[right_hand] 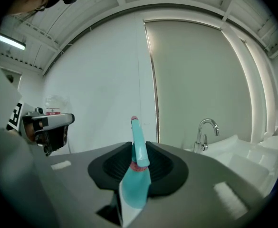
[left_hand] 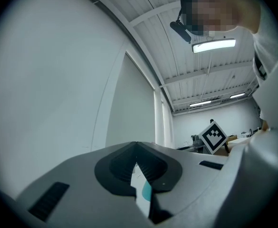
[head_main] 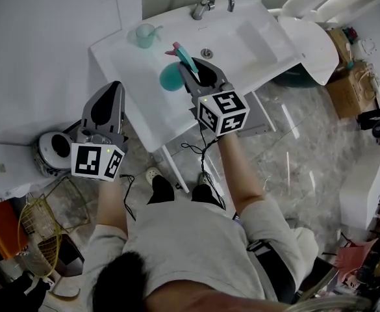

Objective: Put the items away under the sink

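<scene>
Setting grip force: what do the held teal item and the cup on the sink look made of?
The teal item: likely plastic, smooth, evenly coloured, slight sheen, with a pink band. The cup: probably translucent plastic; the sink shows through faintly, though tinted glass can't be excluded.

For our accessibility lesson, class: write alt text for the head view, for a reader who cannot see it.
Seen from above, a person's right gripper grips a teal handled tool over a white sink; the left gripper hangs empty, jaws together, beside the sink's left edge. A teal cup stands left of the faucet.
</scene>
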The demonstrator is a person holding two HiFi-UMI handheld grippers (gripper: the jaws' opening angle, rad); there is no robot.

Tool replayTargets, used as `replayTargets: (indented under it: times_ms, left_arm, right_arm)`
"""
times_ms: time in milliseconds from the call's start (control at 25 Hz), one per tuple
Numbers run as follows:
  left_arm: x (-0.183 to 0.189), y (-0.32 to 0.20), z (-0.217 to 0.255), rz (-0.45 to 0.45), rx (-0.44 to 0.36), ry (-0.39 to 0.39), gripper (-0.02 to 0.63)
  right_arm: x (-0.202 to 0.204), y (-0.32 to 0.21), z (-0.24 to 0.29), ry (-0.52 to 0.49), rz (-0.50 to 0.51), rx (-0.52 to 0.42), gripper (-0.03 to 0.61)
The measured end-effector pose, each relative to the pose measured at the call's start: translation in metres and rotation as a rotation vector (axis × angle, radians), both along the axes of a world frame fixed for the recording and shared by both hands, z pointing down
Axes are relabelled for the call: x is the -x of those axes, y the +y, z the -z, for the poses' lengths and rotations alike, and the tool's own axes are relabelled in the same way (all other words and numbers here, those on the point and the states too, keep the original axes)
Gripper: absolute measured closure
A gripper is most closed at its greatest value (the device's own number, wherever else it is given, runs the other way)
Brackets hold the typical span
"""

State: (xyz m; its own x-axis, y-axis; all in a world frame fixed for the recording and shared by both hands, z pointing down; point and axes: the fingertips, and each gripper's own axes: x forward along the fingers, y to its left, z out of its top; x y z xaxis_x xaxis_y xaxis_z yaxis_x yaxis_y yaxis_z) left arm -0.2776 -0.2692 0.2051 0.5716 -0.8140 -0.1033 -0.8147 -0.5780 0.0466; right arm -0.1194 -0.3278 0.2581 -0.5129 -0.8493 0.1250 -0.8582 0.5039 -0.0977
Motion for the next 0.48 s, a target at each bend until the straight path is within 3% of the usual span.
replayTargets:
  times_ms: [480]
  left_arm:
    - [-0.088,0.06,0.015,0.113,-0.029,0.023,0.606]
  right_arm:
    - [-0.08,0.064,0.009,-0.025,0.089,-0.026,0.477]
